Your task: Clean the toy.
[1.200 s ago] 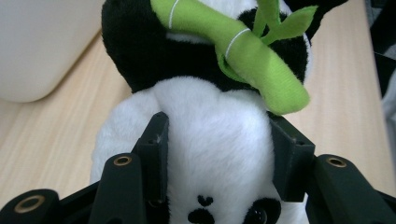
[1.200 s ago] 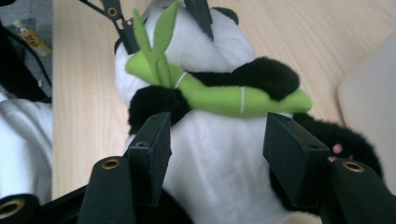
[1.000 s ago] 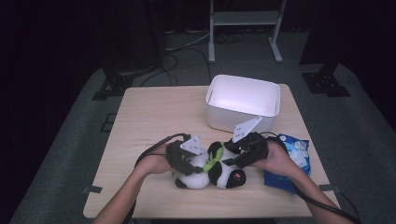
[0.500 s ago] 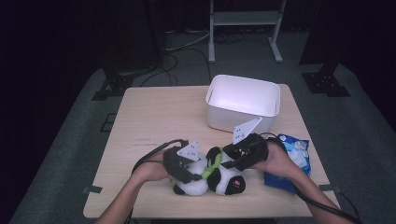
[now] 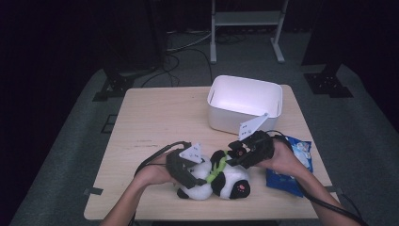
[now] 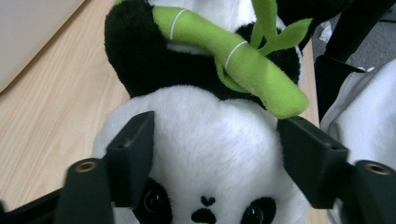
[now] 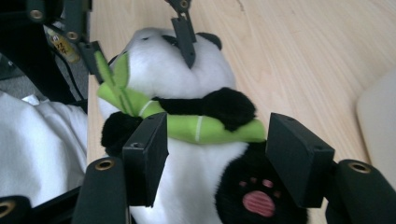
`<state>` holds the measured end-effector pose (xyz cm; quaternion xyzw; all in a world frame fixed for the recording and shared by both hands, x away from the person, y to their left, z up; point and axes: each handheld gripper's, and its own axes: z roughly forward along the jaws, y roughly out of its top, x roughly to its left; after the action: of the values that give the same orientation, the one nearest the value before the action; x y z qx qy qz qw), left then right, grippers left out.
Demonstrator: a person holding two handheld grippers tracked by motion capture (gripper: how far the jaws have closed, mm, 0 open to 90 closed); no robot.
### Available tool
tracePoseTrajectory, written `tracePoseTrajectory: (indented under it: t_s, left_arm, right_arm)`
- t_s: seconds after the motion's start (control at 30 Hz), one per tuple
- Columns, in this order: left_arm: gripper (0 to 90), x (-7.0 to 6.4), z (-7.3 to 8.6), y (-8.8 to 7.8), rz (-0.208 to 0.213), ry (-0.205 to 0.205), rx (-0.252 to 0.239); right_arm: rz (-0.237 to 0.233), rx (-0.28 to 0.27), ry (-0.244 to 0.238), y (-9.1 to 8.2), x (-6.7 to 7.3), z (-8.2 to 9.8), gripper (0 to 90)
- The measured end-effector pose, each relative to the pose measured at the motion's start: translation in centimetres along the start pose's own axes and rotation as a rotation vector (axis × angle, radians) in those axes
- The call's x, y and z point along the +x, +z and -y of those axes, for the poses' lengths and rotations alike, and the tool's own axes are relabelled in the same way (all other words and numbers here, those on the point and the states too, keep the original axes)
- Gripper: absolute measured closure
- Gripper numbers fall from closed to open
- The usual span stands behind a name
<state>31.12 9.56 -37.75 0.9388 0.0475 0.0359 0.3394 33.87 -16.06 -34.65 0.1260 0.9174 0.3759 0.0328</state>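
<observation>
Left gripper (image 5: 188,172): at the plush's head, jaws just been opening, now straddling the white head with a slack look; pads near the fur, no clear squeeze.
Left fingers (image 6: 130,156): either side of the face, eyes and nose just below between them.
Panda plush (image 5: 216,176): lying on its back near the front edge of the wooden table (image 5: 155,122), head toward the left gripper, feet toward the right.
Bamboo stalk (image 6: 233,58): green felt, hugged across the chest by the black arms; floppy leaves, poor place to pull.
Handling: judged light, soft, squashy; no breakage risk, but fur compresses and slips, so a deep bite across the head or the belly looks best, not a limb or the bamboo.
Right gripper (image 5: 244,153): over the lower body, jaws spread wide and just been opening a little further; plush between them, pads standing off the fur.
Right fingers (image 7: 147,154): flanking the belly, pink paw pad close to the other one.
White bin (image 5: 244,101): empty, behind the plush, well apart.
Blue snack bag (image 5: 294,165): flat on the table beneath the right hand.
</observation>
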Motion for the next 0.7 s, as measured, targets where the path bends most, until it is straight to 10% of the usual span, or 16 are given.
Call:
tracePoseTrajectory:
  t_s: [0.7]
  left_arm:
    - [13.4,0.4,0.9,-2.3,-0.040,-0.050,-0.055]
  right_arm:
    - [0.058,0.011,0.067,-1.7,-4.9,0.0,32.1]
